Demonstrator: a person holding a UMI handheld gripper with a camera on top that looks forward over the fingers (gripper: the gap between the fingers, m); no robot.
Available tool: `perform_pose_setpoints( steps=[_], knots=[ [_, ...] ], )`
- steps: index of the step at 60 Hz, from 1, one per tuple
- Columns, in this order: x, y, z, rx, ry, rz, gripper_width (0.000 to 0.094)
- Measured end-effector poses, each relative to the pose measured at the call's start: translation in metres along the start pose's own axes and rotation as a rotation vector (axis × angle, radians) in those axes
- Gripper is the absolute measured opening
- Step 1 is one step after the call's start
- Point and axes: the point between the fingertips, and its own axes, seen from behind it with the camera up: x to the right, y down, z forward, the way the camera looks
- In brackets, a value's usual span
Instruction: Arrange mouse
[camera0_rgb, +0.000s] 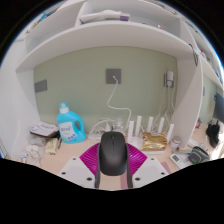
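A black computer mouse (112, 153) sits between my gripper's two fingers, whose magenta pads (92, 157) press against its left and right sides. My gripper (112, 160) is shut on the mouse and holds it above the light wooden desk (80, 152). The mouse's rear end points toward the camera and hides the space just ahead of the fingers.
A blue detergent bottle (68, 124) stands at the back left beside a cluttered box (43, 131). A white cable (118, 105) hangs from a wall socket. A white router with antennas (155, 132) stands to the right. A monitor (217, 108) and small items are at the far right. Shelves (110, 30) are overhead.
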Motion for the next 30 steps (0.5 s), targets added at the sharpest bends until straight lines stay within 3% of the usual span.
perform_pose_setpoints(
  steps=[8,17,22,30],
  knots=[
    [0.108,0.091,0.022,-0.165,0.089,0.015,0.0360],
    [0.166,0.194,0.047,-0.318,0.077,-0.021,0.0361],
    [0.173,0.224,0.055,-0.355,0.046,-0.015,0.0366],
    [0.169,0.237,0.055,-0.370,-0.018,-0.015,0.0475]
  ],
)
